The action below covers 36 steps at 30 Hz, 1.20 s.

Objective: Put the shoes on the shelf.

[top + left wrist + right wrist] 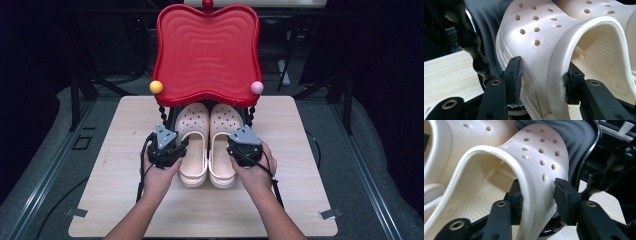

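Two cream clogs stand side by side with their toes under a red rack: the left clog and the right clog. My left gripper straddles the outer wall of the left clog. One pad is outside and one inside the opening, and the jaws look slack, not pressing. My right gripper straddles the right clog's outer wall the same way. A small gap shows at its outer pad, so these jaws stand open too.
The red wavy shelf overhangs the clog toes, with a yellow ball and a pink ball at its corners. Black beaded posts carry it above a dark lower shelf. The wooden table has bare room at both sides and in front.
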Motion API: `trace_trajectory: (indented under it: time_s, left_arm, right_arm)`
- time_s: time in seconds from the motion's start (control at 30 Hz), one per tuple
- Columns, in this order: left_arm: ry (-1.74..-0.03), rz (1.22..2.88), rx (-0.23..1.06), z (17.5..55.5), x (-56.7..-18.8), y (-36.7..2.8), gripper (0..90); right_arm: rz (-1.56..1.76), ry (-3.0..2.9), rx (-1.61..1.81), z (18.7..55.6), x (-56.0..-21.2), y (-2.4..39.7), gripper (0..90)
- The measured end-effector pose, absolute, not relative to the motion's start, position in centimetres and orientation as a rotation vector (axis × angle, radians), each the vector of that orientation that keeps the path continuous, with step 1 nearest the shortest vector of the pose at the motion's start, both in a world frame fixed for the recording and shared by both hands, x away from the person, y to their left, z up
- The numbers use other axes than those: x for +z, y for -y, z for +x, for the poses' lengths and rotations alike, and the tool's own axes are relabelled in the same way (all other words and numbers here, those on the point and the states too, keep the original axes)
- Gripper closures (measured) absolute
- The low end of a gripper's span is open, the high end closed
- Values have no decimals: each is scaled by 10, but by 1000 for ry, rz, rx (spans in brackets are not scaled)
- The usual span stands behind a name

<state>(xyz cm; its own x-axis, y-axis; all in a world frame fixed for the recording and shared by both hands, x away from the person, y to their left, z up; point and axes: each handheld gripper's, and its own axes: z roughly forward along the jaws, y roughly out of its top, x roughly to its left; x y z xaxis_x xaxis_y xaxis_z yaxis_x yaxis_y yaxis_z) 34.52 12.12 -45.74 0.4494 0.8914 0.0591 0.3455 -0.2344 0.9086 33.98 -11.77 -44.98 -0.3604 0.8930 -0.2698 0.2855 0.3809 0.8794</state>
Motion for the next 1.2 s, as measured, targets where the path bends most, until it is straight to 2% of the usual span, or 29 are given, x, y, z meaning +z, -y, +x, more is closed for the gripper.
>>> trace_trajectory:
  time_s: [0.07,0.13,0.53,0.73,1.0,1.2]
  left_arm:
    - [-1074,1771,771,345,-456,-121,657]
    - [-1076,1759,776,345,-456,-120,692]
    - [-1063,1732,800,353,-449,-116,700]
    - [-1062,1692,814,365,-447,-118,698]
    - [-1069,1671,810,375,-454,-120,670]
    - [-1070,1663,786,373,-453,-121,598]
  right_arm:
    - [1059,-1820,972,339,-450,119,705]
    - [1103,-1796,1011,340,-450,121,732]
    - [1088,-1729,1062,342,-448,114,749]
    - [1074,-1706,1059,355,-443,111,747]
    - [1078,-1692,1032,368,-448,106,727]
    - [1096,-1737,1093,366,-445,112,591]
